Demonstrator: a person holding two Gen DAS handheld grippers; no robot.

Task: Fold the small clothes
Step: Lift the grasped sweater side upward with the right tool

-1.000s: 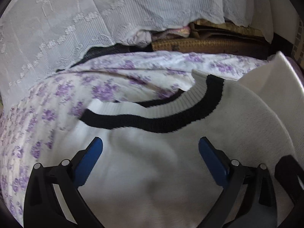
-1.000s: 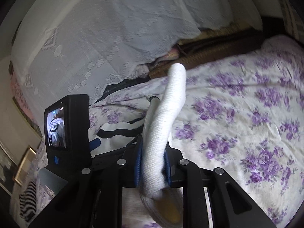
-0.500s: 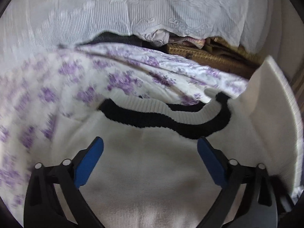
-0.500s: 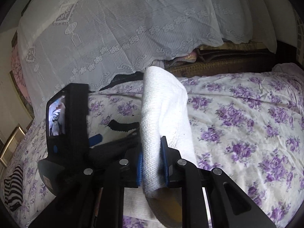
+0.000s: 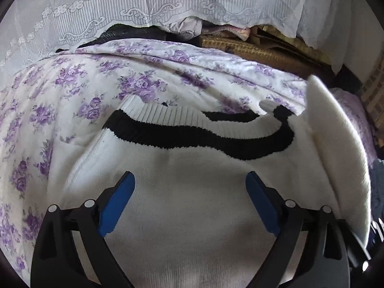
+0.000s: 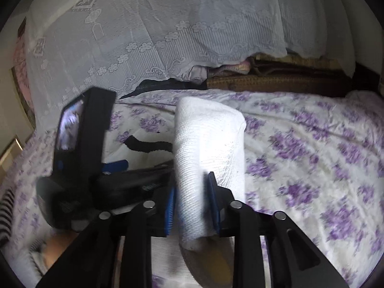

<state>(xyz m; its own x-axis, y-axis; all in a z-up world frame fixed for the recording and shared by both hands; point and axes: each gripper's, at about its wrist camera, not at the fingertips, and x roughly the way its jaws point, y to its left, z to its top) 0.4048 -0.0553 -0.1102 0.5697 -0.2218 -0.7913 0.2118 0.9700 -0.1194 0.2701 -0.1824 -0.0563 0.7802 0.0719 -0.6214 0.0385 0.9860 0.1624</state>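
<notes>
A small white knit sweater (image 5: pixel 187 182) with a black-striped ribbed collar (image 5: pixel 192 139) lies on a purple-flowered bedspread (image 5: pixel 72 91). My left gripper (image 5: pixel 189 192) is open and empty, its blue pads just above the sweater's chest below the collar. My right gripper (image 6: pixel 192 199) is shut on a fold of the sweater's white fabric (image 6: pixel 208 144) and holds it raised. That lifted fold shows at the right of the left wrist view (image 5: pixel 336 139). The left gripper's body and camera screen (image 6: pixel 79 148) show at the left of the right wrist view.
A white lace cloth (image 5: pixel 168 4) hangs behind the bed over stacked dark and woven bundles (image 5: pixel 252 48). A black-and-white striped garment (image 6: pixel 4 213) lies at the far left edge of the right wrist view. The bedspread extends to the right (image 6: pixel 312 156).
My right gripper has swung the held fold up and over toward the sweater's body. My left gripper has shifted back a little, so the collar sits farther from it. Both jaws kept their state.
</notes>
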